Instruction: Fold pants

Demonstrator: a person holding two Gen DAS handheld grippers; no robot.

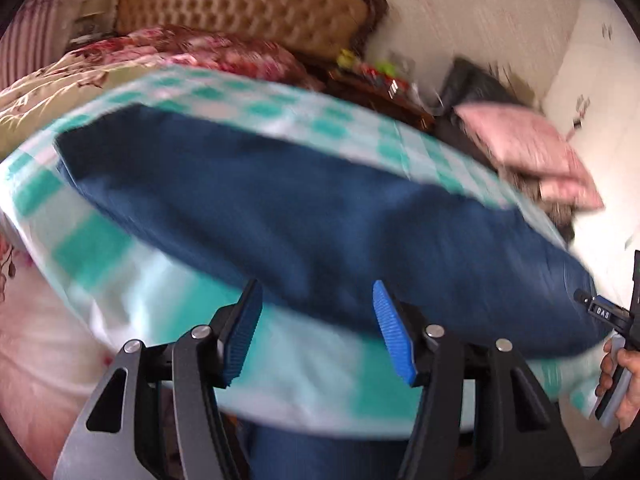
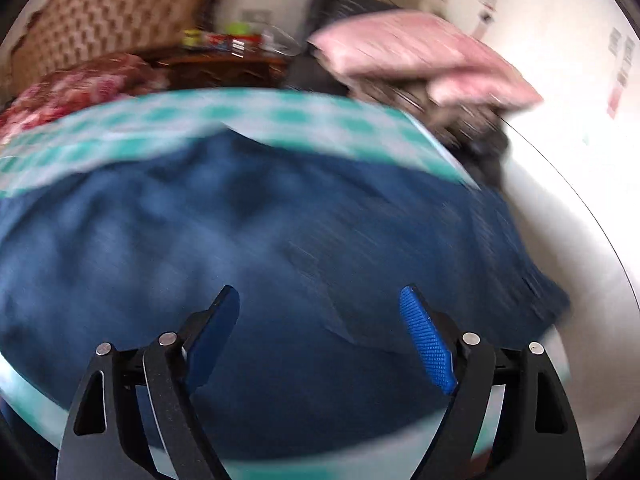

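A bedroom in a home.
A tufted headboard (image 1: 244, 4), floral bedding (image 1: 180, 50), a checked sheet (image 2: 248, 116) and a cluttered wooden nightstand (image 2: 228, 66) showed it.

Bright, soft daylight fills both views. Heavy motion blur smears the dark blue denim pants (image 1: 304, 216) and the teal-checked bedsheet (image 1: 100, 248); fisheye bending and black vignetting ring the edges.

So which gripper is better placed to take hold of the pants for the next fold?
Probably the right gripper: its open jaws sit directly over the blue pants. The left gripper, also open, points at the pants' near edge, partly over the checked sheet.
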